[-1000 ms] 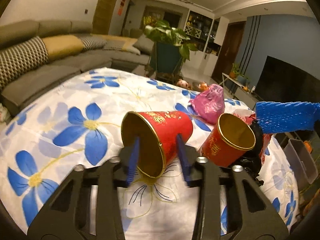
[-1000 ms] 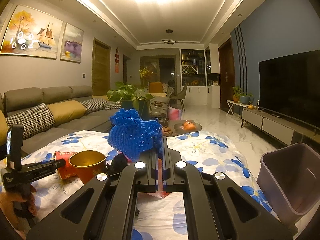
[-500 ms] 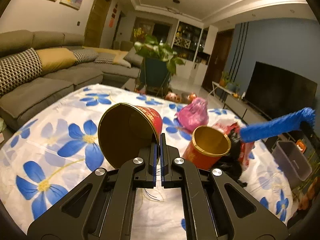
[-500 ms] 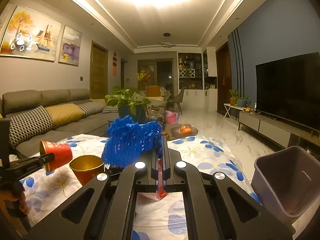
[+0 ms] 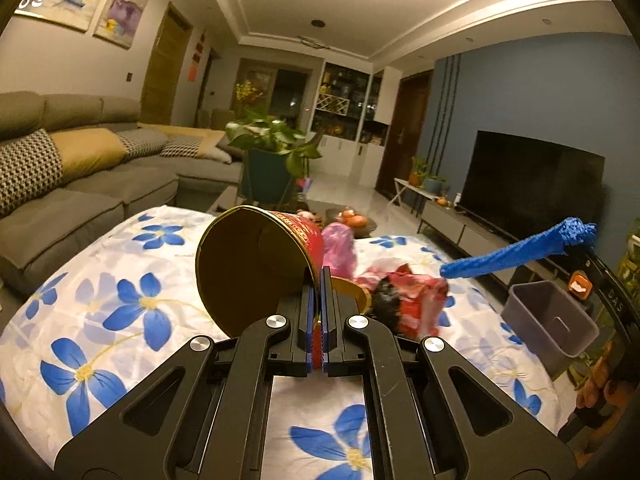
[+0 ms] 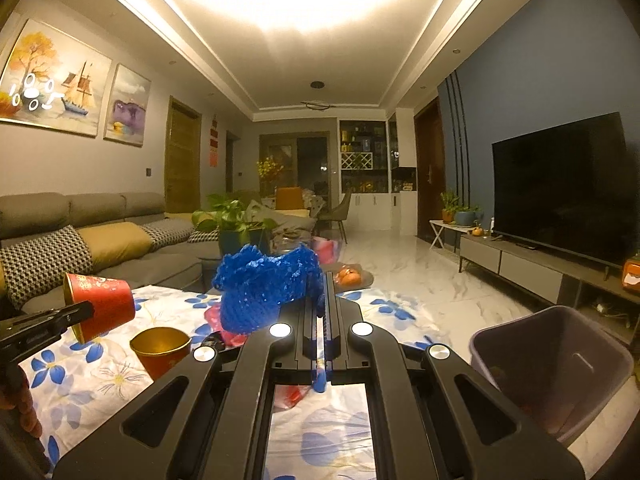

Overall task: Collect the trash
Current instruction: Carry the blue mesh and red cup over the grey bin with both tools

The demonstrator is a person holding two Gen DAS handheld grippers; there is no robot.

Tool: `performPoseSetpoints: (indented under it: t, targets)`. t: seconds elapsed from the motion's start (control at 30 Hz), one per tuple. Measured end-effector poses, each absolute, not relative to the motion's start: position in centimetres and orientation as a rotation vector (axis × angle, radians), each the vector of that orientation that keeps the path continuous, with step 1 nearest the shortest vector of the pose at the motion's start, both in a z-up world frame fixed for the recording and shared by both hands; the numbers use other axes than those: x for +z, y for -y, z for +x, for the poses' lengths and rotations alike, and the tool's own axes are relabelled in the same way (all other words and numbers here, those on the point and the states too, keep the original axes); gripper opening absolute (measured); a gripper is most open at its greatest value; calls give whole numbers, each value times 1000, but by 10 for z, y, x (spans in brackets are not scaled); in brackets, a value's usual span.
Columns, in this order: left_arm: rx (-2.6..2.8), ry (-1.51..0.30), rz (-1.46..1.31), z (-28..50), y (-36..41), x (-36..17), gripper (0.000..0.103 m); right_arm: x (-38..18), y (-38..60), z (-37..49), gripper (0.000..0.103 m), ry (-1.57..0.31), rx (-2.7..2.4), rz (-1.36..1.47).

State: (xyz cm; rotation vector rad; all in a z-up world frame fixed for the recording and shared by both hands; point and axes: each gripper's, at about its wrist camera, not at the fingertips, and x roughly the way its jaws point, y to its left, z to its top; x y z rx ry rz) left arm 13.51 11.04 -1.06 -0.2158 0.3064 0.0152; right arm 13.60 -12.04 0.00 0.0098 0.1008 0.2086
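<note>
Left gripper [image 5: 318,280] was pinched shut on the rim wall of a red paper cup [image 5: 260,268], held tilted above the flowered tablecloth [image 5: 120,312]. Cup looked light and thin-walled, gold inside; a rim grip suited it, crushing likely if squeezed. Right gripper [image 6: 320,292] was clamped on blue foam netting [image 6: 264,296], soft and springy. Grey bin [image 6: 560,364] sat beside the table, possibly empty.

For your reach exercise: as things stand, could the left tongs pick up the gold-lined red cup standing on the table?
Probably not yet. The left tongs are shut on the tipped red cup, so they are occupied. The standing cup itself sits uncovered on the floral cloth; nothing else blocks it.
</note>
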Motion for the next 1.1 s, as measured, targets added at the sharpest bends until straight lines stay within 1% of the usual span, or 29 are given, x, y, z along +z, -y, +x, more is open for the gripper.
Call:
performPoseSetpoints:
  t: [0.3,0.6,0.83,1.1]
  targets:
    - [-63,-310,-179,138,-73,-2,2,2,149,129,3,-94,148,27]
    - [-194,-310,-119,155,-12,4,2,8,194,122,3,-79,41,41]
    - [-354,-312,-88,178,55,10,2,4,249,119,3,-81,-99,57]
    - [-557,-300,-32,205,159,7,2,-9,312,119,3,-98,-273,70]
